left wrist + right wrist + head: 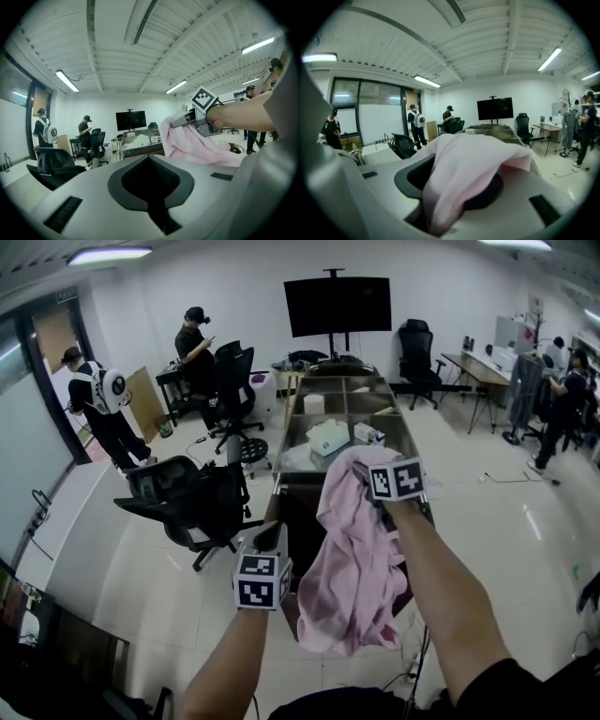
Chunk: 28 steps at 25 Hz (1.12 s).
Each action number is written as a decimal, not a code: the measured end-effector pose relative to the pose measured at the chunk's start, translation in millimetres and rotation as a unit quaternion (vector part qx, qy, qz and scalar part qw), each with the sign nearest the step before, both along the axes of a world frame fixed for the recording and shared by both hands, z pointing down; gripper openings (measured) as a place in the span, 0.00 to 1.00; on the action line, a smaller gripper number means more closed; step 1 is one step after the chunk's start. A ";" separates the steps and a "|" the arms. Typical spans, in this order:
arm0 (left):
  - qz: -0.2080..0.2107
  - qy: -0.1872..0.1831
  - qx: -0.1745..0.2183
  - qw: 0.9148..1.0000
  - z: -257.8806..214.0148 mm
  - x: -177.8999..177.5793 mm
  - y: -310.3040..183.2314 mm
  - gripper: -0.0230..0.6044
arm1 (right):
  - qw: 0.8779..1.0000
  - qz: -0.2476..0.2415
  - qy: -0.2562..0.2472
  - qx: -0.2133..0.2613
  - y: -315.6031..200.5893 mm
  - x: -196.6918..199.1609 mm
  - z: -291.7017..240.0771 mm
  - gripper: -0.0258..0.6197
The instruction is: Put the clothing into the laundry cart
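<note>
A pink garment [352, 559] hangs from my right gripper [364, 471], raised over the near end of the metal laundry cart [302, 418]. In the right gripper view the pink cloth [464, 164] runs down into the gap between the jaws and drapes over them, so the tips are hidden. My left gripper [272, 533] is lower and to the left of the garment, apart from it, shut with nothing held. The left gripper view shows its tips [149, 157] met, and beyond them the right gripper [182, 121] with the pink cloth [197, 145] below it.
White items [328, 437] lie in the cart's compartments. A black office chair [187, 498] stands just left of the cart. People stand at the far left [103, 404], at the back [197, 343] and at the right [567, 395]. A screen on a stand [337, 306] is behind the cart.
</note>
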<state>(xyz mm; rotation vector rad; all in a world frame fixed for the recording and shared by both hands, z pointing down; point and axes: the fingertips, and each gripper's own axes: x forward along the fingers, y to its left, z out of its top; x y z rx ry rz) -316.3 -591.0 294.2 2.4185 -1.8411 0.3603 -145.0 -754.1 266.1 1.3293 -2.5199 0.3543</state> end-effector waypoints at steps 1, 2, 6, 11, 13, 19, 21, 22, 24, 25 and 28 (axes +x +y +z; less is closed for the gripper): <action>0.000 0.000 0.001 1.000 -0.9 0.7 -1.9 0.04 | 1.000 -0.004 0.006 -0.012 -0.2 -0.9 7.1 0.39; 0.001 0.000 0.001 1.000 -1.5 1.4 -3.4 0.04 | 1.000 -0.006 0.010 -0.022 -0.4 -1.1 13.1 0.40; 0.006 -0.002 -0.002 1.000 0.8 4.5 -5.2 0.04 | 0.995 -0.034 0.023 -0.086 9.7 -5.4 44.9 0.40; 0.014 -0.003 -0.005 1.000 1.6 12.7 -4.4 0.04 | 0.975 -0.083 0.071 -0.196 36.3 -5.2 99.3 0.42; 0.019 -0.005 -0.006 1.000 2.2 15.8 -3.2 0.04 | 0.968 -0.099 0.061 -0.221 46.3 -7.7 108.3 0.55; 0.032 -0.005 -0.006 0.999 2.4 24.5 3.7 0.04 | 0.977 -0.069 0.031 -0.198 47.9 2.4 91.3 0.87; 0.036 -0.005 -0.003 0.999 1.0 27.5 6.9 0.04 | 0.982 -0.053 0.027 -0.179 47.5 9.6 79.1 0.87; 0.037 -0.004 -0.002 0.999 0.2 28.3 8.4 0.04 | 0.984 -0.048 0.025 -0.171 48.4 11.9 73.1 0.87; 0.040 -0.003 0.000 0.999 -1.1 29.1 11.5 0.04 | 0.987 -0.038 0.018 -0.156 51.2 14.9 61.7 0.87; 0.042 -0.001 0.000 0.999 -1.8 29.5 13.4 0.04 | 0.988 -0.033 0.016 -0.149 53.2 16.1 56.3 0.87; 0.047 0.000 0.001 0.999 -3.6 29.9 20.8 0.04 | 0.991 -0.025 0.008 -0.131 62.4 18.4 42.2 0.87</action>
